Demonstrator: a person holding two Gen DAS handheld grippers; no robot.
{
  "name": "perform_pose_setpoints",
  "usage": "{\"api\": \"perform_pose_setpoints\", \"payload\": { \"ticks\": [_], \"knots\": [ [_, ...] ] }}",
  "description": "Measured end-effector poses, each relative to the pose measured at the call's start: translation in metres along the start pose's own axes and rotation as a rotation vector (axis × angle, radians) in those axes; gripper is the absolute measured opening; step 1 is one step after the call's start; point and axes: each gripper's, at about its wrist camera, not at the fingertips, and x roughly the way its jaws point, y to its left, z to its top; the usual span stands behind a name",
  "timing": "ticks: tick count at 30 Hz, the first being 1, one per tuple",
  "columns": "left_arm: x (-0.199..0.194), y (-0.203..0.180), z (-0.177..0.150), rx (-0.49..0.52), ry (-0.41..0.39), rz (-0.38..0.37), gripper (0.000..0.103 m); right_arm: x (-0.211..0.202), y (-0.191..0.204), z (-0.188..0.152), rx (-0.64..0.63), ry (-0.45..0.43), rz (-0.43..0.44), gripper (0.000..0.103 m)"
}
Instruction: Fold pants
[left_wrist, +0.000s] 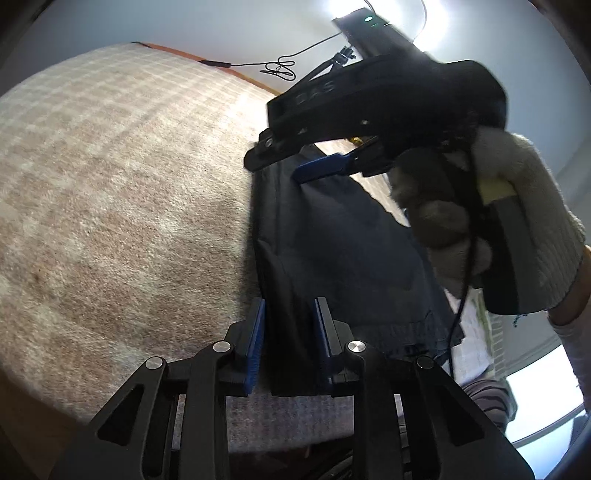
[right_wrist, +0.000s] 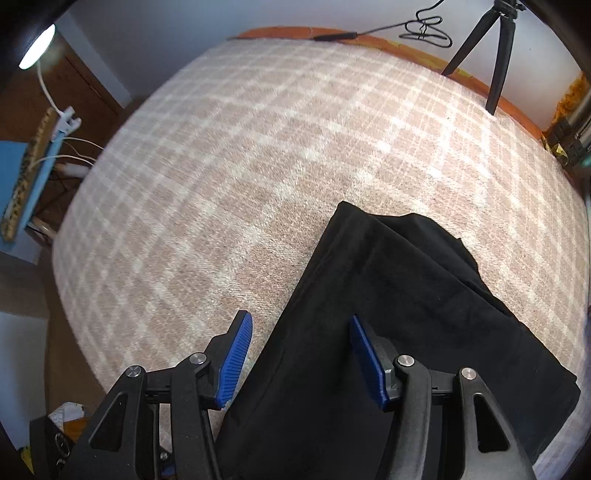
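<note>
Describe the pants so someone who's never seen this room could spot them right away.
Find the big bed covered by a beige checked blanket. The pants lie on its near side, a long dark strip of cloth, partly folded. They are the only dark garment on that pale blanket.

This was a home bedroom: a wide bed under a beige checked blanket (right_wrist: 258, 155) filled the room, a lit lamp (right_wrist: 37, 46) stood far left beside a wooden door (right_wrist: 79, 86), and a tripod (right_wrist: 495, 48) stood far right.
</note>
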Motion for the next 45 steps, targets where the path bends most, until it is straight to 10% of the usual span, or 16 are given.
{"api": "perform_pose_setpoints", "payload": {
  "ticks": [8, 12, 16, 20, 23, 25, 32, 37, 45],
  "knots": [
    [-0.012, -0.008, 0.004, 0.033, -0.024, -0.029, 0.022, 0.022, 0.021, 0.008, -0.059, 0.064, -0.112, 0.058],
    [-0.012, -0.015, 0.006, 0.061, -0.021, 0.002, 0.022, 0.021, 0.026, 0.006, -0.087, 0.05, -0.141, 0.033],
    [-0.007, -0.014, 0.011, 0.048, -0.003, 0.061, 0.064, 0.018, 0.019, 0.002, -0.079, 0.029, -0.104, 0.017],
    [-0.002, -0.01, 0.014, 0.015, 0.011, 0.07, 0.065, 0.011, 0.003, -0.006, -0.034, -0.002, -0.04, 0.007],
    [0.006, -0.018, 0.017, 0.026, 0.02, 0.065, 0.054, 0.002, -0.01, -0.011, 0.008, -0.032, 0.013, 0.003],
    [0.01, -0.028, 0.021, 0.05, 0.034, 0.044, 0.017, -0.004, -0.021, -0.015, 0.035, -0.057, 0.051, 0.002],
    [0.004, -0.074, 0.031, 0.169, 0.018, -0.022, 0.015, -0.041, -0.059, -0.034, 0.119, -0.152, 0.153, 0.001],
    [-0.006, -0.1, 0.039, 0.199, 0.029, -0.051, 0.058, -0.074, -0.079, -0.052, 0.163, -0.232, 0.207, 0.001],
    [-0.039, -0.106, 0.054, 0.273, -0.068, 0.012, 0.058, -0.111, -0.141, -0.095, 0.258, -0.335, 0.26, 0.001]
  ]
}}
